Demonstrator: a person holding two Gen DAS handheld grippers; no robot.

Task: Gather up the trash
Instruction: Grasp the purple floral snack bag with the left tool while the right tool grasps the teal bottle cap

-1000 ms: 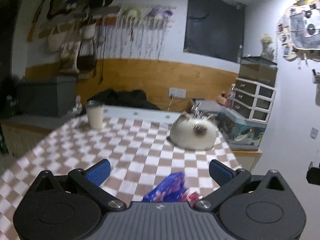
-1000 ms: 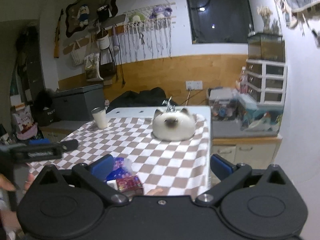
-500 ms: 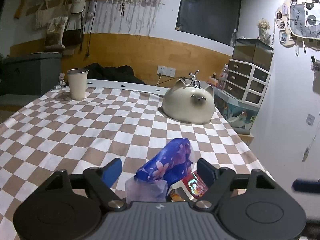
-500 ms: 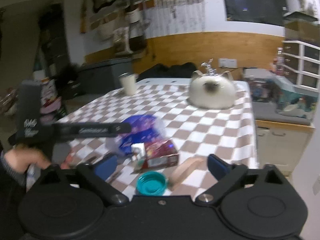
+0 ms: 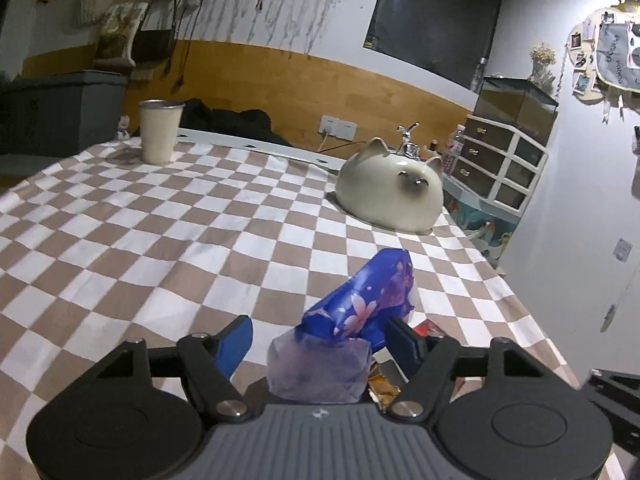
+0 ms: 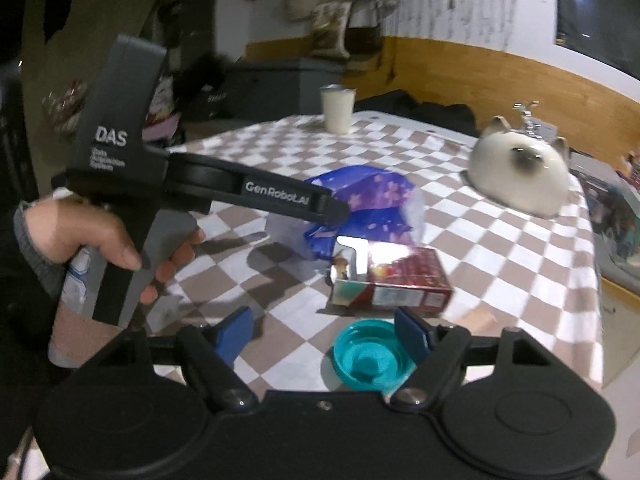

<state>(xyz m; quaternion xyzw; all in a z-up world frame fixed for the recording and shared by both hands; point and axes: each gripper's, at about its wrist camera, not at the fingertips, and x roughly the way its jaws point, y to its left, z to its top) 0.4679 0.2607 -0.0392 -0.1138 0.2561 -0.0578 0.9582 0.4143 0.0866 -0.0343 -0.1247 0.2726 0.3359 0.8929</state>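
While its jaws closed without yet pinching, the left gripper (image 5: 316,338) had the blue flowered wrapper (image 5: 360,304) between its fingers, and the right gripper (image 6: 326,330), also closing, framed a teal cap (image 6: 370,362) beside its right finger.

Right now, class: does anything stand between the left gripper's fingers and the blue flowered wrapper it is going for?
Nothing visible does. The blue flowered wrapper already sits between the closing jaws of the left gripper. One side looks to touch it, the other is still apart. The red snack box lies just beyond, not in the way.
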